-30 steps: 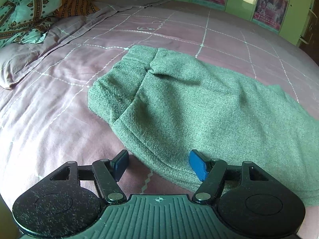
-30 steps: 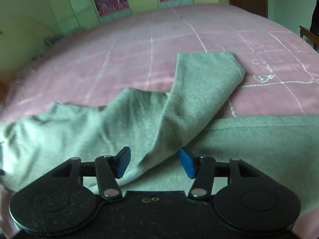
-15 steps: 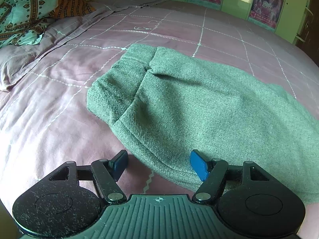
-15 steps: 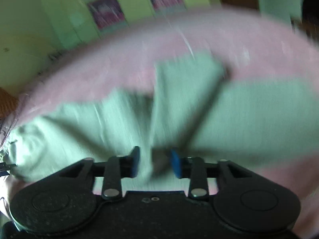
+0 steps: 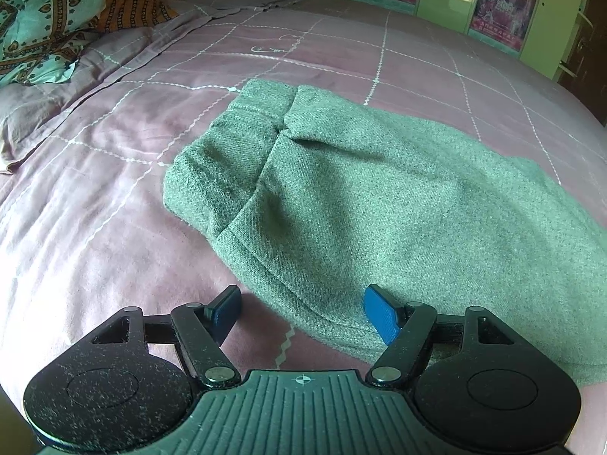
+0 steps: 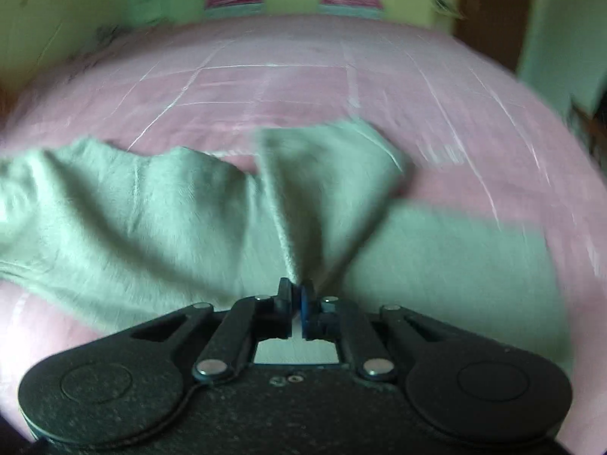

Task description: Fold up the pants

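Observation:
Green pants (image 5: 379, 197) lie on the pink bedspread (image 5: 95, 227), waistband end toward the left in the left wrist view. My left gripper (image 5: 303, 311) is open, hovering just above the near edge of the waistband area, holding nothing. In the right wrist view, which is blurred by motion, my right gripper (image 6: 296, 295) is shut on a pinched fold of the pants (image 6: 151, 220), where one leg (image 6: 326, 174) crosses over the other. The fabric is drawn up into a ridge at the fingertips.
Patterned pillows (image 5: 45, 19) and a rumpled sheet (image 5: 114, 60) lie at the bed's far left. Green cupboards with posters (image 5: 497, 7) stand beyond the bed. A dark door (image 6: 489, 11) shows at the far right.
My right gripper has closed on the pants fold and swung, blurring its view. My left gripper stays open and has barely shifted.

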`<control>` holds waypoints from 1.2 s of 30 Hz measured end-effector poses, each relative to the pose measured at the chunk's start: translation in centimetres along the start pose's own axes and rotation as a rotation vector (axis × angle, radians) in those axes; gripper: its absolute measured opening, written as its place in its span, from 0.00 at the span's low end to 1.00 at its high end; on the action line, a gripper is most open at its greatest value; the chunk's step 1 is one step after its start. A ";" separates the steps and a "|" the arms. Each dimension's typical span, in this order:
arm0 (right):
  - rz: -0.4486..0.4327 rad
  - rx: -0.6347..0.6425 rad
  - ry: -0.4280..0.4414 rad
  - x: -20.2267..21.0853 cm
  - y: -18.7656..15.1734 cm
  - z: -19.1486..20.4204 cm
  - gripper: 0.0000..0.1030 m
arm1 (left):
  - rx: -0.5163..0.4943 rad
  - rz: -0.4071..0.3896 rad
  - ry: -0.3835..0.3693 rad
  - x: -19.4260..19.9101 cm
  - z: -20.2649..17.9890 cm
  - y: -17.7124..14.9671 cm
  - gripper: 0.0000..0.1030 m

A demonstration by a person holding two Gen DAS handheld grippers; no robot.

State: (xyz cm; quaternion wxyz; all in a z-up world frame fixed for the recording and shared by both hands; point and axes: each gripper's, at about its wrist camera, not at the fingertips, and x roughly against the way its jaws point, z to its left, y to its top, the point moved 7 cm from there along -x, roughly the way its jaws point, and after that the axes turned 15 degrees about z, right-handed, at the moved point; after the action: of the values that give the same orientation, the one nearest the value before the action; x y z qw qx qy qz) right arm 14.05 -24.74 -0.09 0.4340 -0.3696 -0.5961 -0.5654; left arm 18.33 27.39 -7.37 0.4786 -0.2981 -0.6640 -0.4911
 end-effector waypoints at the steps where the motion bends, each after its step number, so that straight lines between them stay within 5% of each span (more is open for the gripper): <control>1: 0.037 -0.017 0.014 -0.7 -1.3 -0.8 0.04 | -0.001 0.001 0.000 0.0 0.0 0.0 0.70; 3: 0.056 0.013 0.011 -1.4 -2.2 -1.0 0.09 | -0.001 0.004 -0.001 -0.1 0.0 0.0 0.70; 5: -0.038 0.031 0.019 0.6 -0.9 -0.5 0.46 | 0.000 0.003 0.000 -0.1 0.0 0.0 0.70; 6: -0.093 0.061 0.029 1.7 0.0 0.1 0.52 | 0.002 0.005 0.001 -0.1 0.0 0.1 0.70; 10: -0.103 0.246 -0.028 0.7 4.4 3.3 0.49 | 0.008 0.015 0.003 -0.2 0.0 0.2 0.70; 14: -0.006 0.390 -0.165 -3.9 7.2 5.0 0.45 | 0.012 0.025 0.000 -0.2 0.1 0.2 0.70; 15: 0.003 0.403 -0.204 -4.5 7.3 4.8 0.37 | 0.011 0.027 -0.001 -0.3 0.0 0.2 0.70; 16: -0.001 0.406 -0.229 -4.7 7.4 4.3 0.05 | 0.009 0.028 -0.001 -0.3 0.0 0.2 0.70; 17: -0.008 0.388 -0.220 -4.4 7.4 3.7 0.04 | 0.007 0.028 -0.003 -0.3 0.0 0.2 0.70; 21: -0.197 0.165 -0.162 1.7 6.6 -0.6 0.04 | -0.003 0.023 -0.007 -0.4 0.0 0.2 0.70; 25: -0.342 -0.179 -0.046 7.2 2.3 -8.4 0.04 | -0.011 0.022 -0.009 -0.4 0.0 0.2 0.70; 28: -0.319 -0.443 0.115 6.2 -2.9 -13.6 0.04 | -0.011 0.026 -0.010 -0.4 -0.1 0.2 0.70; 31: -0.177 -0.576 0.181 1.7 -6.5 -15.5 0.06 | -0.007 0.033 -0.011 -0.3 -0.1 0.3 0.70; 36: -0.229 -0.671 0.264 1.1 -7.3 -16.5 0.16 | 0.062 0.004 -0.058 0.5 0.8 0.4 0.70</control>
State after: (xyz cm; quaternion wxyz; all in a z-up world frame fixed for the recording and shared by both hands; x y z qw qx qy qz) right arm 8.50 -41.83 -1.92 0.2957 -0.3461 -0.3541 -0.8170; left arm 18.16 28.22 -6.79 0.4690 -0.2988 -0.6918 -0.4606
